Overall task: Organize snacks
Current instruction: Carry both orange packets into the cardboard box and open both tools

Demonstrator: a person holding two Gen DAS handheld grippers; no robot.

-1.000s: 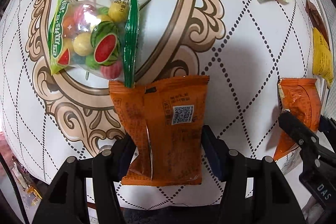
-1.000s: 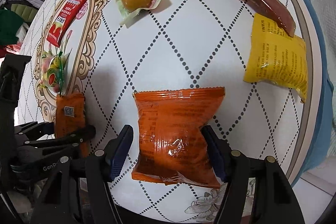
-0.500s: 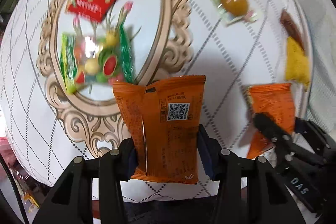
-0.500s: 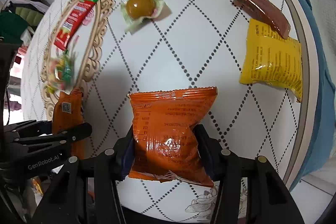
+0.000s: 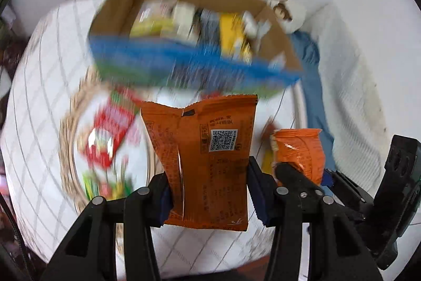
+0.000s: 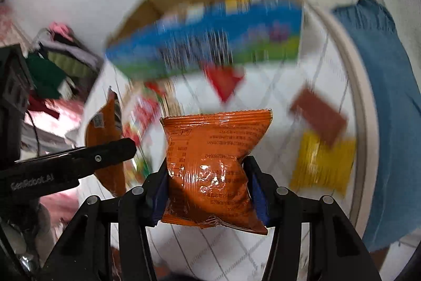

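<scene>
The left gripper [image 5: 208, 191] and the right gripper [image 6: 208, 194] are both raised clear of the table, side by side and pointing forward, each with its two blue-padded fingers [image 5: 256, 196] clamped against the sides of an orange snack packet [image 5: 205, 162] held upright.

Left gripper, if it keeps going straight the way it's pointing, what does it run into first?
Probably the open cardboard box. The left gripper, shut on an orange snack packet, points toward the box's blue front wall above the packet's top edge. The picture is blurred and depth is unclear, so it might pass over the wall.
</scene>
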